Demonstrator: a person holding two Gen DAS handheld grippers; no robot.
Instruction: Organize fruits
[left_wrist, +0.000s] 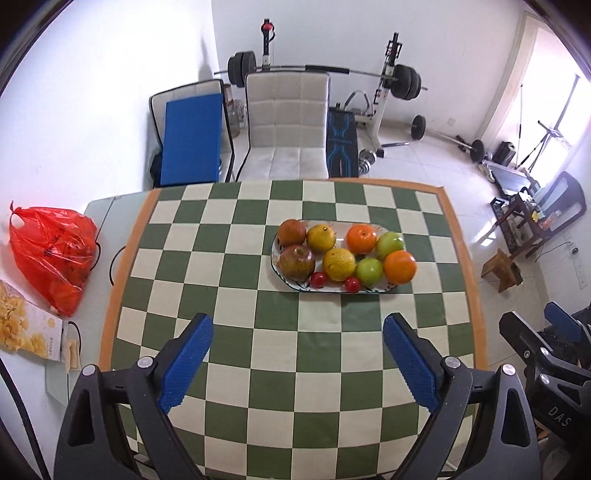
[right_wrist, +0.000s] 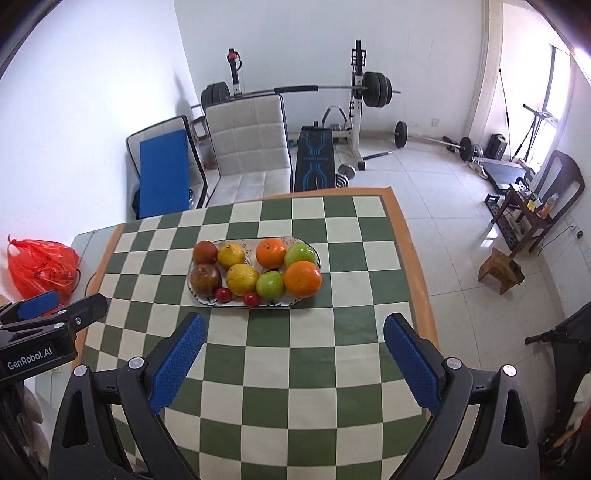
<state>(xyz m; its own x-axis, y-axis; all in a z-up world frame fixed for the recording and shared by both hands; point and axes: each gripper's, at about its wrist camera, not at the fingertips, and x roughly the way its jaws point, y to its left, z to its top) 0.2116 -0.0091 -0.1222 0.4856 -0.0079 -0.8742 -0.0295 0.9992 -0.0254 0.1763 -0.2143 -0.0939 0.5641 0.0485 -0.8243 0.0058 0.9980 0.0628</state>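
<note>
A: Fruits, all on the oval white patterned plate, mid-surface on the green-and-cream checked cloth. Paired by kind already: two dull red apples at the left end, two yellow citrus next, two small red cherry tomatoes along the near rim, two green apples and two bright oranges toward the right end.

B: And the left claw?

A: Spread wide, blue pads empty, hovering above the cloth. Plate ahead of it and a little to its right, well apart.

B: Right claw?

A: Also wide and empty. From it, plate ahead and to the left, the orange end nearer its centre line. Well apart too.

B: Long axis of the plate?

A: Running left to right across both views, so broadside to both claws. Near rim with the tomatoes facing them.

B: Nearer arm?

A: Hard to call; plate roughly between the two, apple end toward the left, orange end toward the right. Probably little left to sort, judging by the grouping.

B: Anything else about?

A: Red plastic bag off the cloth at far left, clear of the plate.
</note>
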